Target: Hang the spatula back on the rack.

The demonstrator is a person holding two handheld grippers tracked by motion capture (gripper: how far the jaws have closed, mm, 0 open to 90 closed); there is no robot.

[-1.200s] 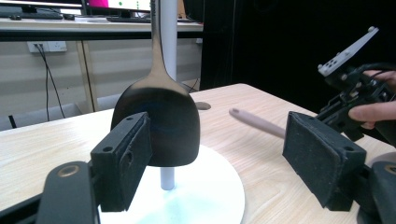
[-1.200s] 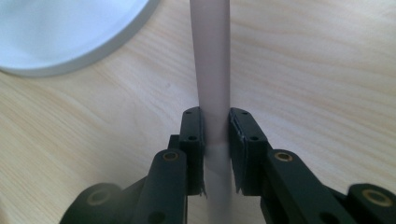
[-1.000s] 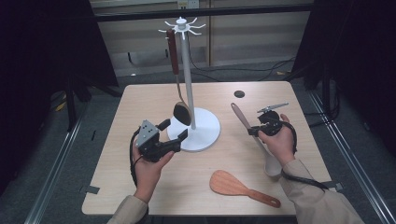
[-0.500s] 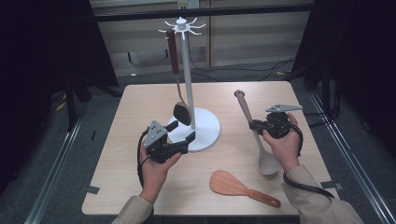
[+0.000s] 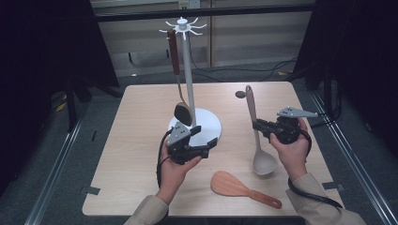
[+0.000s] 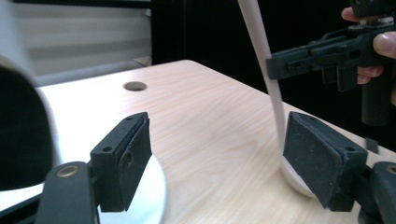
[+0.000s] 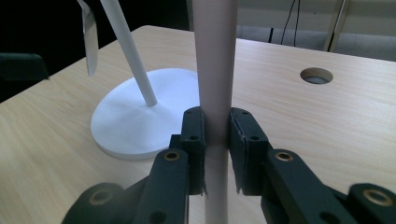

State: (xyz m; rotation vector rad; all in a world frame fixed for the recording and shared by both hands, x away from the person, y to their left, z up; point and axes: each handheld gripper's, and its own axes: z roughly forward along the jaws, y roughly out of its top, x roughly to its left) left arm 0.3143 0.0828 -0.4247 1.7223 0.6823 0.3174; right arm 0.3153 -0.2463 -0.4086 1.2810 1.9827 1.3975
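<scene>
Orange-brown wooden flat spatula (image 5: pixel 244 188) lying at light wood table (image 5: pixel 141 140) near edge; left tongs (image 5: pixel 206 144) apart, empty; right tongs (image 5: pixel 257 125) clamped on beige long-handled ladle (image 5: pixel 257 136); white hook stand (image 5: pixel 188 75) carrying hung dark brown-handled spoon (image 5: pixel 178 79).

Pale beige plastic ladle (image 5: pixel 256 132): near upright, bowl on table at 4 o'clock of white round-based utensil stand (image 5: pixel 188 89); handle up; clamped mid-handle.
</scene>
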